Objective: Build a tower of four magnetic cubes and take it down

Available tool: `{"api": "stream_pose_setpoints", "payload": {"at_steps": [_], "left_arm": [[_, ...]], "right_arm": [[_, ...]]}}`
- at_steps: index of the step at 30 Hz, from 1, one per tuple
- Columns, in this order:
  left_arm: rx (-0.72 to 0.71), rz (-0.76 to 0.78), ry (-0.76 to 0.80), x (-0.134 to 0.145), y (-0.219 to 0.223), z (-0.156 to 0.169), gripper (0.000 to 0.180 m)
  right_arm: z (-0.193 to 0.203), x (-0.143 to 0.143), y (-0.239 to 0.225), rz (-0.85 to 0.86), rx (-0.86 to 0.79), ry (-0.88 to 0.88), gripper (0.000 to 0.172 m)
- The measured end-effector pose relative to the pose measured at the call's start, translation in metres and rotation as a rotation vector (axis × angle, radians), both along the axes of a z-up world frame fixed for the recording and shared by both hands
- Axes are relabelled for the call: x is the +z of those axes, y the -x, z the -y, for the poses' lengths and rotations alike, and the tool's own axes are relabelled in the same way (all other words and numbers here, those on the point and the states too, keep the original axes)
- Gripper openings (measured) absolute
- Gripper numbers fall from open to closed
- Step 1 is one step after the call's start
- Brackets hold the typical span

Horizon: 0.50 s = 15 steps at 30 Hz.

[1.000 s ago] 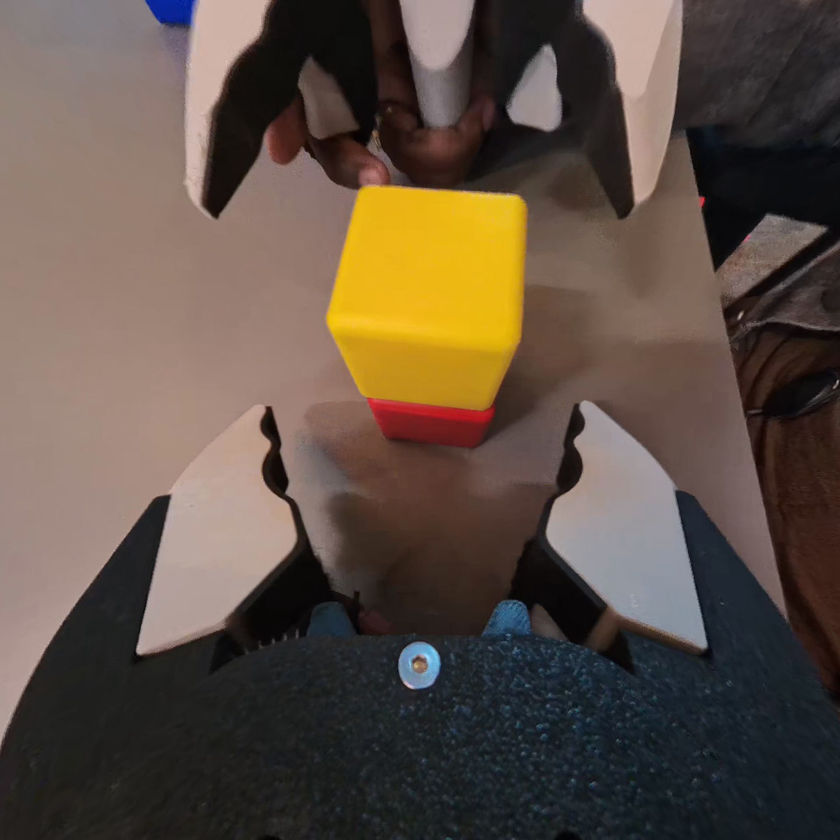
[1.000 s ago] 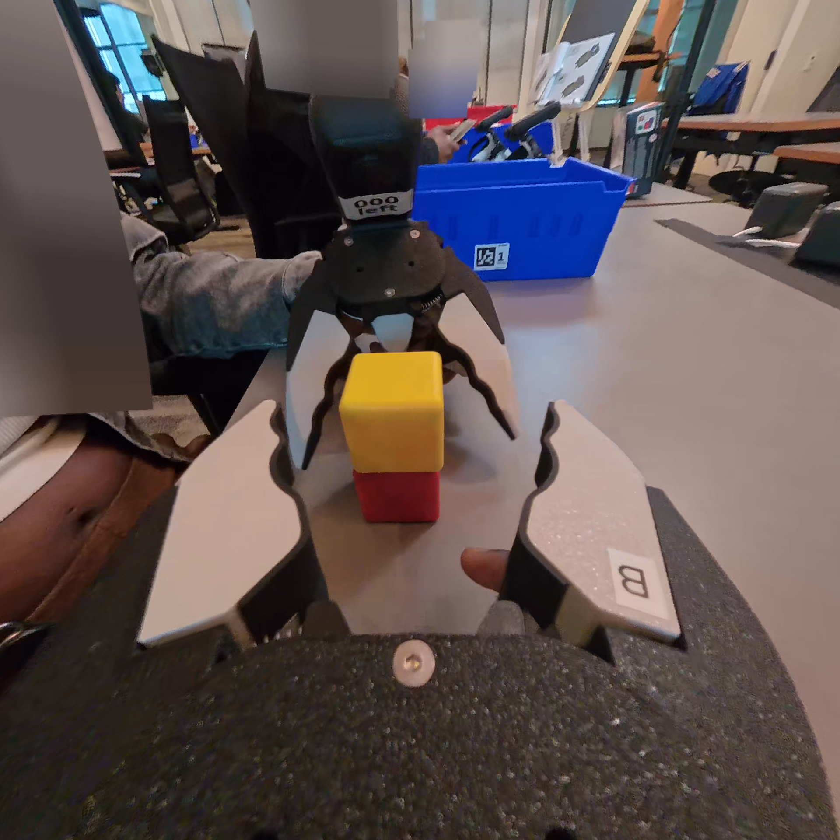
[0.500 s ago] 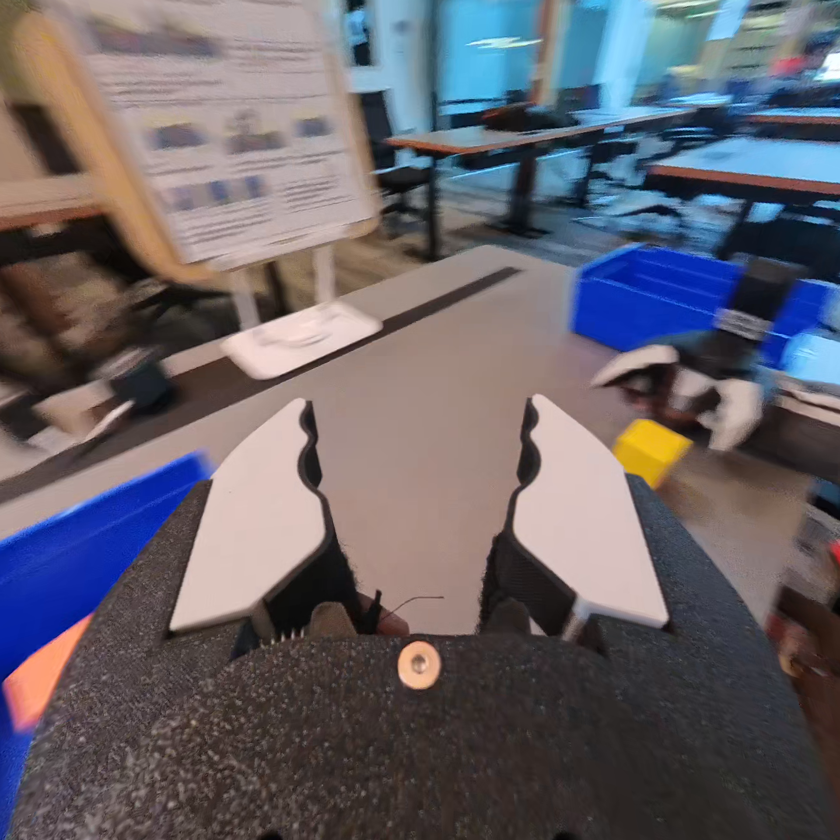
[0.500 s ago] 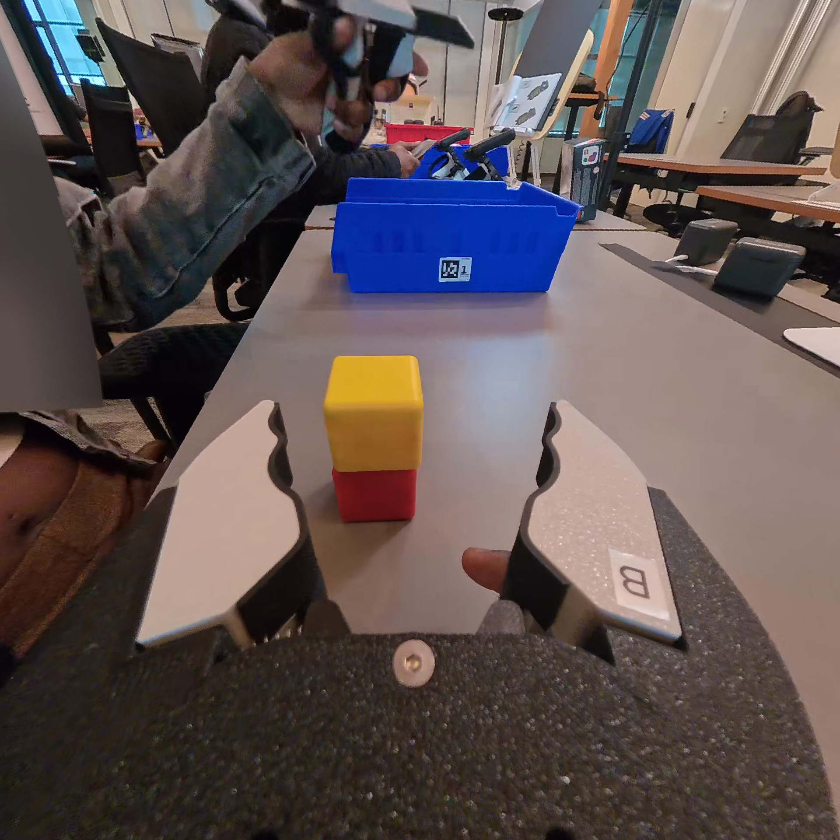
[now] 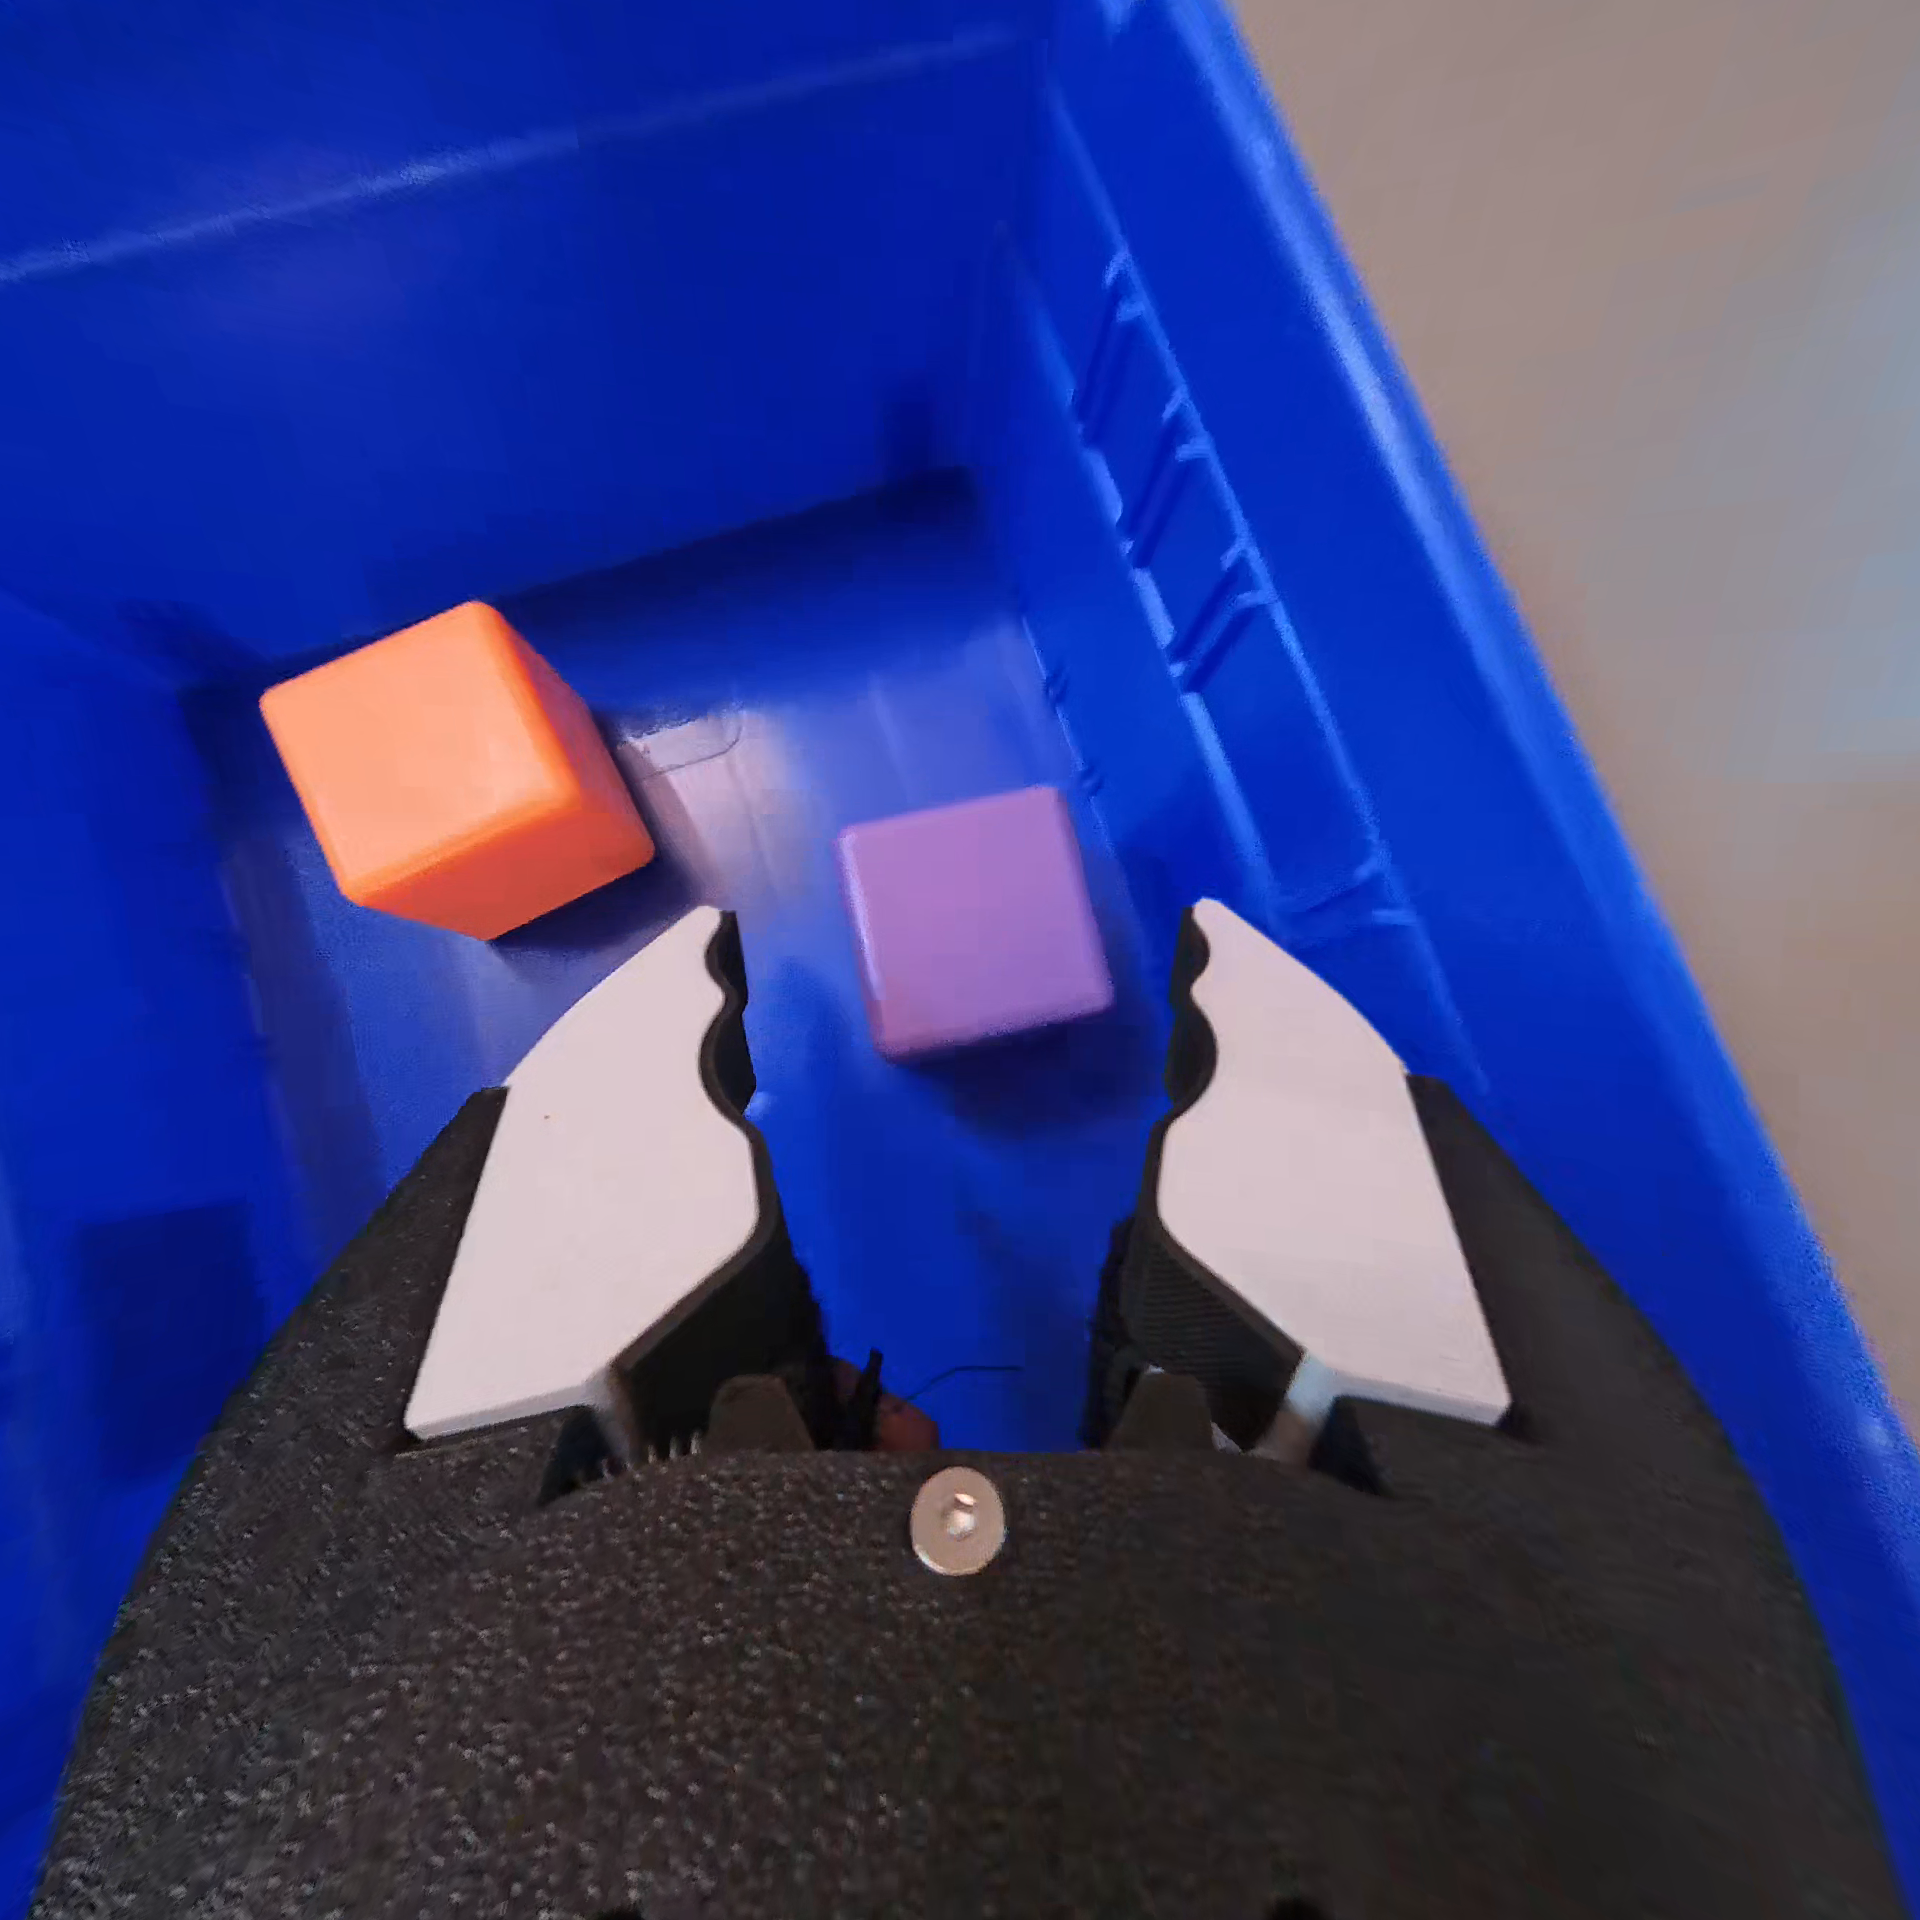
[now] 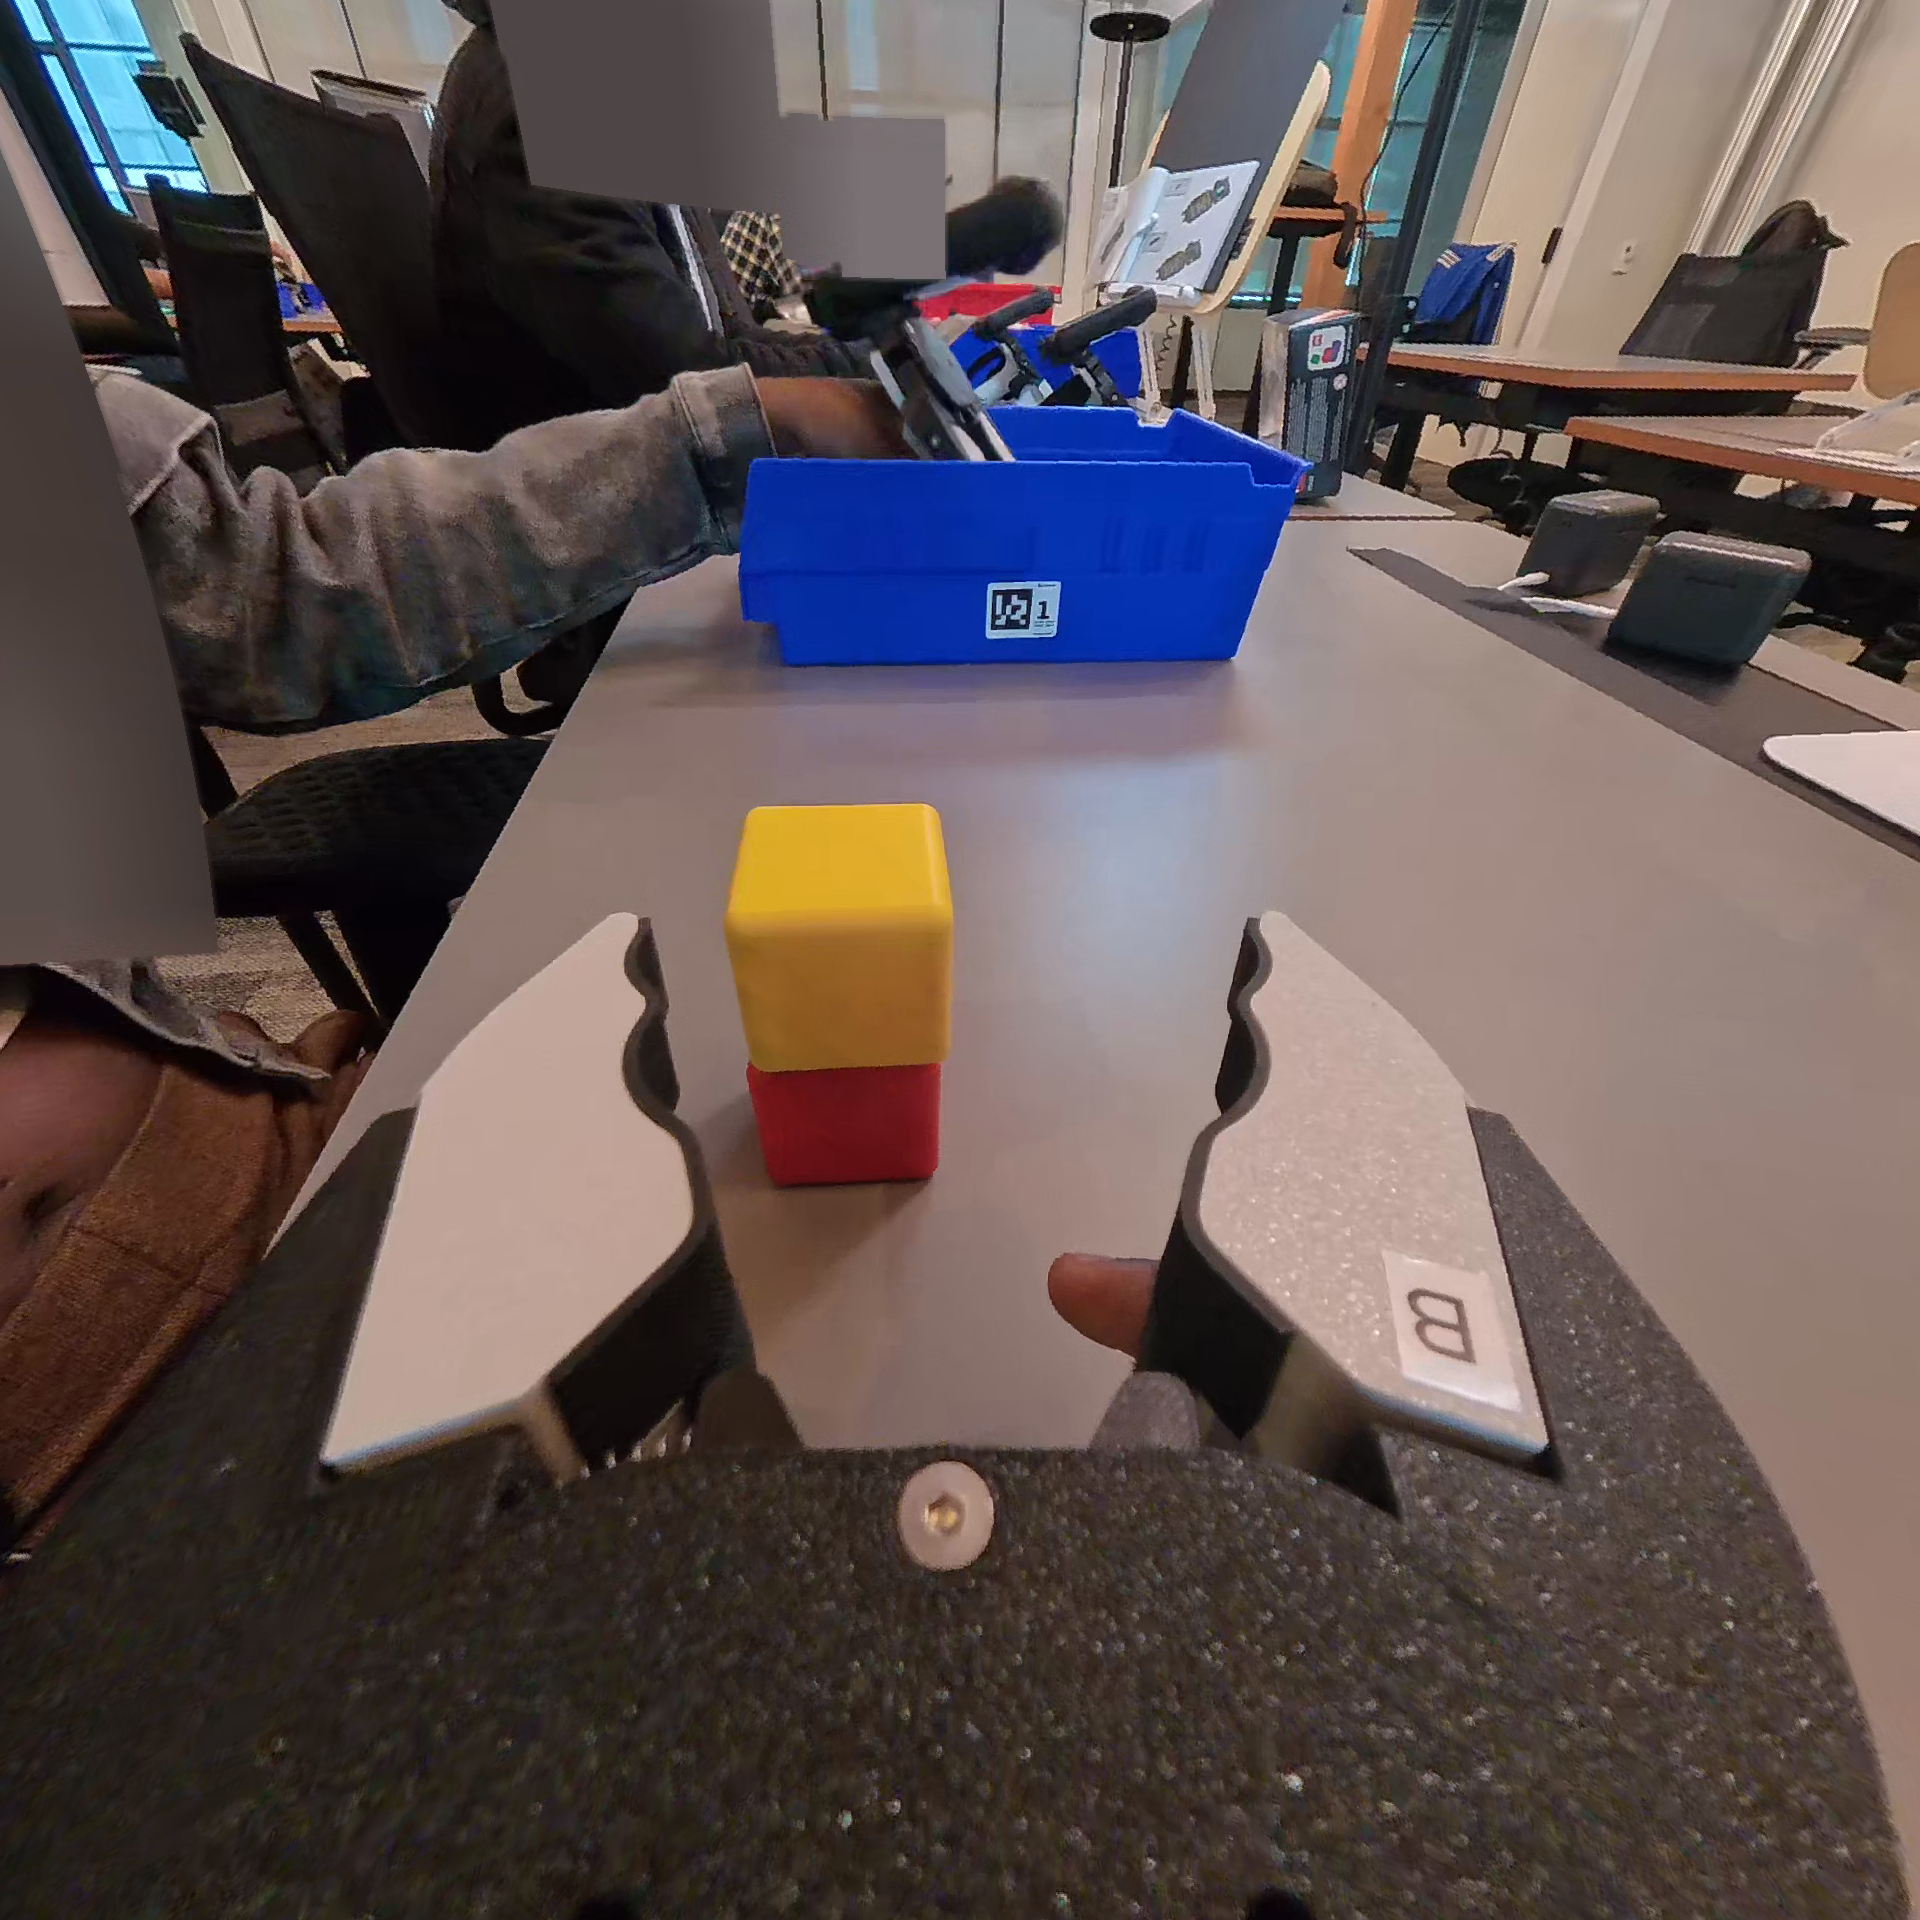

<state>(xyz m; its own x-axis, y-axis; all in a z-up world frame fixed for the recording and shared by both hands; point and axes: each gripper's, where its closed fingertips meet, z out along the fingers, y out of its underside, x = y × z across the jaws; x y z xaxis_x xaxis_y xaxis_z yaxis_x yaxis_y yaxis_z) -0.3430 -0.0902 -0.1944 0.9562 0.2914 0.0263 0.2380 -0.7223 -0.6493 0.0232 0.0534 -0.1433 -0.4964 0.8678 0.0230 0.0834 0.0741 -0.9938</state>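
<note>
My left gripper hangs inside the blue bin, looking down at its floor. Its fingers stand apart with nothing between the pads — only the bin floor shows in the gap. Two cubes lie on that floor: an orange cube toward the far left corner of the bin, and a purple cube nearer the right wall, just ahead of my fingertips and apart from both pads. The two cubes do not touch each other. The view is a little blurred.

From my right gripper I see the grey tabletop stretching away. The fingers are spread wide and grip nothing. Ahead of them stands a two-cube stack: a yellow cube set squarely on a red cube, which rests on the tabletop close to its left edge. The stack sits nearer the left finger than the right one, touching neither.

Farther along the tabletop the same blue bin stands with a small printed tag on its near wall. A grey sleeve reaches over the bin's left end, and the left gripper's body dips behind the rim — its fingers are hidden there. Two dark boxes sit near the right edge of the tabletop.
</note>
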Motion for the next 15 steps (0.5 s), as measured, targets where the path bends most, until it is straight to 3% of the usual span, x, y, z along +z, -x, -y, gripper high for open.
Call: {"api": "stream_pose_setpoints", "payload": {"at_steps": [3,6,11,15], "left_arm": [[-0.024,-0.030,0.071,-0.013,0.003,0.001,0.050],[0.030,-0.027,-0.020,0.001,0.009,0.003,0.050],[0.085,-0.026,-0.486,0.095,-0.001,0.003,0.049],[-0.160,0.170,-0.830,0.170,-0.077,-0.010,0.049]], "right_arm": [[0.000,0.000,0.000,-0.002,0.000,-0.003,0.103],[0.000,0.001,0.000,-0.004,-0.003,0.000,0.103],[-0.002,0.004,0.001,-0.030,-0.022,-0.023,0.100],[-0.014,0.024,0.005,-0.151,-0.138,-0.083,0.090]]}}
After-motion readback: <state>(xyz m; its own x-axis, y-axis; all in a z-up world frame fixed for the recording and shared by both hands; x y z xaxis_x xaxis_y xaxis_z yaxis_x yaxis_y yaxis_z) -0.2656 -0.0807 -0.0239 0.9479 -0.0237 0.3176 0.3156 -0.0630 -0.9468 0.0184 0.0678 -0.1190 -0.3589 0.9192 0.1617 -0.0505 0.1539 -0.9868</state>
